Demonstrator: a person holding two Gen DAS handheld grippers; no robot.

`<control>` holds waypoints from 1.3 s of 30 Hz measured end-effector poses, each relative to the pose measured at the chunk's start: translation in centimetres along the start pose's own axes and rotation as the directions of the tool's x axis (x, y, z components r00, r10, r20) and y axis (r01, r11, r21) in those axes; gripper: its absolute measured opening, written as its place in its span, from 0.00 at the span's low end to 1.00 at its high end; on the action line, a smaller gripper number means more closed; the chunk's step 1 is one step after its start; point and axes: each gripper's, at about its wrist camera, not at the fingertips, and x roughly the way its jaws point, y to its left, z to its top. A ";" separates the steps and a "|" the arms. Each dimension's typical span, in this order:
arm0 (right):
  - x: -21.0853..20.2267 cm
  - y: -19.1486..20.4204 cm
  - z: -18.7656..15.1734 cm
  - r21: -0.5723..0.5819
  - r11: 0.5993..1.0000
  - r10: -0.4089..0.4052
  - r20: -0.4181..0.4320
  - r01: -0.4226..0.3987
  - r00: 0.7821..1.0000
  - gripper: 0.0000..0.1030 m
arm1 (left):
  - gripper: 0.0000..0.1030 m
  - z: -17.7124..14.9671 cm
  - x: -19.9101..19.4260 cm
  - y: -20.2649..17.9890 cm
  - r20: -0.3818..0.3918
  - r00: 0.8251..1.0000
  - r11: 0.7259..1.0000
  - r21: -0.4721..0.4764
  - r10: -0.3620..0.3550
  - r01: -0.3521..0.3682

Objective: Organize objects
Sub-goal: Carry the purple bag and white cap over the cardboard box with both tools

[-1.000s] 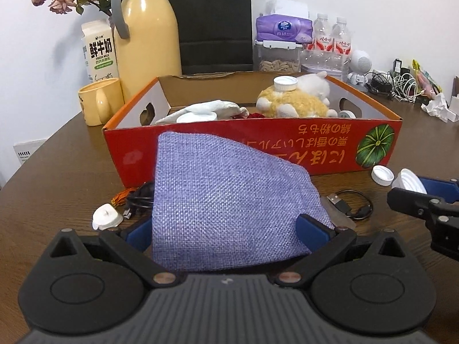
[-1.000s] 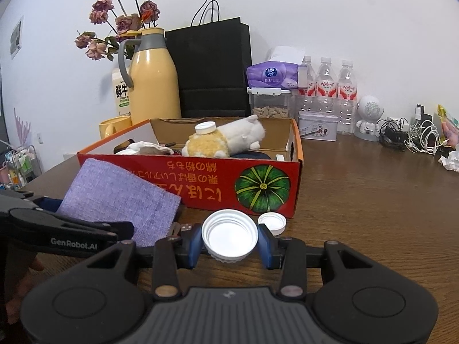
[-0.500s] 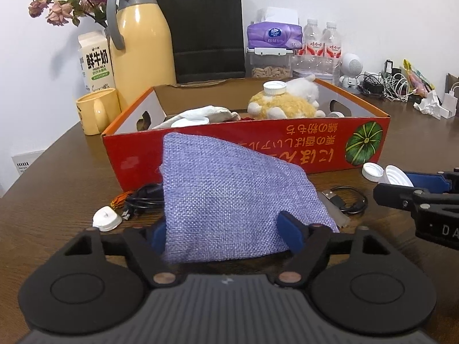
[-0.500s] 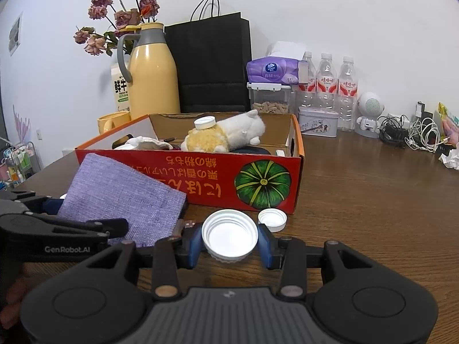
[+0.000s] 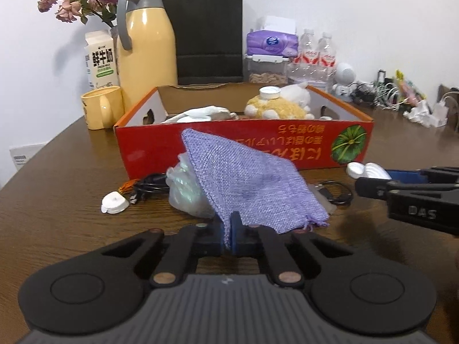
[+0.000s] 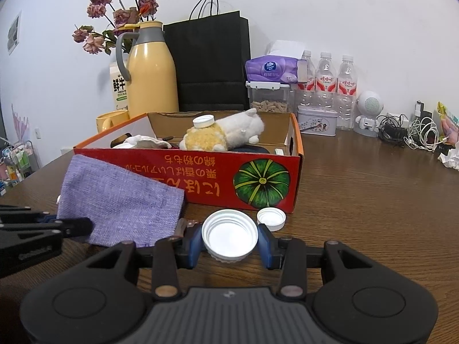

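Left tool [image 5: 229, 233] clamped on the near edge of a purple cloth pouch [image 5: 246, 183], jaws just closed, fabric pinched between the blue pads. Pouch lifted at a slant from the pads, long axis running up and away toward the red box [image 5: 160, 152], top corner pointing at the box's front wall, frayed lower corner hanging to the right of the pads. Just beyond the left pad, under the pouch, a crumpled clear plastic bag [image 5: 185, 193]; farther left on the brown surface [image 5: 57, 189], a white plug [image 5: 114, 203] and a black cable [image 5: 149, 186].

Right tool [image 6: 229, 242] gripping a wide white lid [image 6: 229, 235], open side up, flat between the blue pads. Just past the right pad, a smaller white cap [image 6: 271, 218], also open side up, near the box's corner.
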 end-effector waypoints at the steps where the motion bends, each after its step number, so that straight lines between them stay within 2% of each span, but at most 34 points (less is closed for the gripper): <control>1: 0.0 0.0 0.0 -0.001 1.000 -0.002 0.001 0.002 1.000 0.38 | 0.05 0.1 -0.3 0.1 0.003 1.000 1.000 -0.008 -0.014 0.014; 9: -0.4 0.7 0.0 -0.023 1.000 0.008 0.014 -0.008 1.000 0.38 | 0.04 2.3 -3.3 0.5 0.088 0.990 0.994 0.002 -0.111 0.112; 12: -1.0 1.0 0.6 -0.021 0.999 0.031 0.037 -0.030 0.999 0.38 | 0.04 3.8 -3.9 0.7 0.119 0.978 0.986 0.012 -0.169 0.169; 18: -1.8 2.0 2.7 -0.058 0.997 0.050 0.087 -0.045 0.995 0.38 | 0.03 6.4 -4.8 0.2 0.171 0.956 0.971 0.063 -0.237 0.229; 24: -1.5 2.9 5.1 -0.098 0.994 0.063 0.123 -0.051 0.990 0.38 | 0.03 9.0 -4.9 0.2 0.210 0.941 0.964 0.074 -0.266 0.256; 34: 0.8 3.6 9.7 -0.141 0.990 0.053 0.175 -0.028 0.983 0.38 | 0.03 14.6 -2.8 1.0 0.283 0.914 0.955 0.024 -0.291 0.297; 36: 1.6 3.6 10.7 -0.140 0.990 0.049 0.178 -0.024 0.983 0.38 | 0.03 15.7 -1.9 1.4 0.294 0.912 0.954 0.004 -0.286 0.298; 39: 3.1 3.5 12.0 -0.139 0.990 0.043 0.181 -0.018 0.982 0.38 | 0.03 16.8 0.2 2.3 0.294 0.920 0.958 -0.042 -0.260 0.284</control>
